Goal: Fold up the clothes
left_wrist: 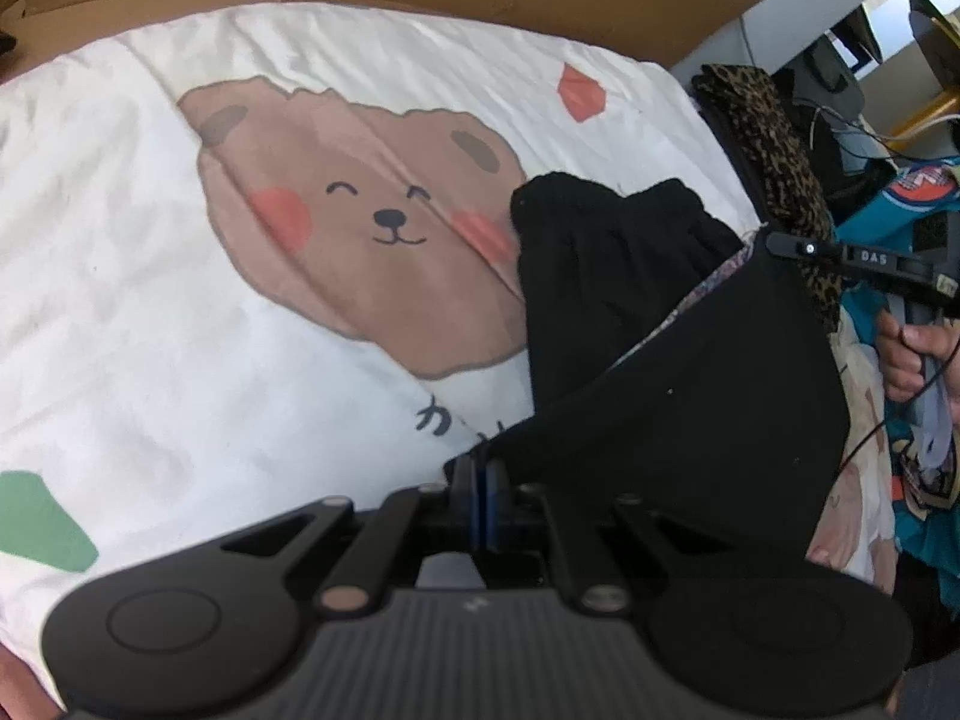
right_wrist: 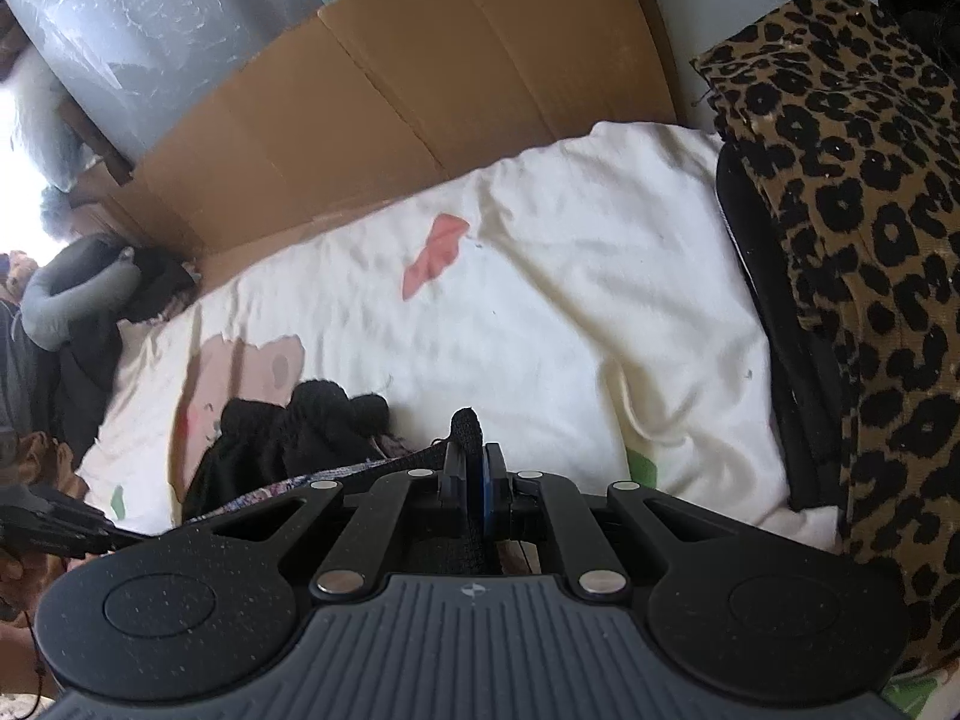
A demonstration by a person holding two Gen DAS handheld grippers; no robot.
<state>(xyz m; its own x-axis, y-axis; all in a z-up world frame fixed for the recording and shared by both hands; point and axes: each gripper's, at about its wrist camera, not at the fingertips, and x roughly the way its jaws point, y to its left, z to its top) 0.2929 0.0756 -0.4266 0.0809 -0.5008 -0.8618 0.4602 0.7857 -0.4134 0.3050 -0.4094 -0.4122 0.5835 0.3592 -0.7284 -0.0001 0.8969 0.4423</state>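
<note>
The left gripper (left_wrist: 480, 474) is clenched on a corner of the black knitted garment with a patterned purplish lining (left_wrist: 690, 360), its two black fingers pressed together with only a sliver of blue pad and cloth between them. The right gripper (right_wrist: 474, 468) is likewise clamped on the garment's black ribbed edge (right_wrist: 467, 429), which sticks up above the fingertips in the right wrist view. Between the two grips the cloth hangs stretched as a smooth, dark, roughly triangular sheet, with a thin strip of the lining showing along its upper fold. Its far part lies bunched in soft rumpled folds on the cream quilt printed with a smiling brown bear (left_wrist: 270, 300), towards the quilt's right edge and overlapping the bear's cheek. In the left wrist view the right gripper comes in from the right, with a person's hand (left_wrist: 912, 354) on its handle, partly cut off by the frame. A leopard-print fabric (right_wrist: 852, 240) is draped past the quilt's right edge, and flattened brown cardboard (right_wrist: 390, 102) stands along its far edge. The garment's overall shape cannot be made out, since the black swallows its seams and the gripper bodies hide its near part. The clutter beyond the quilt's left corner is blurred and overexposed.
</note>
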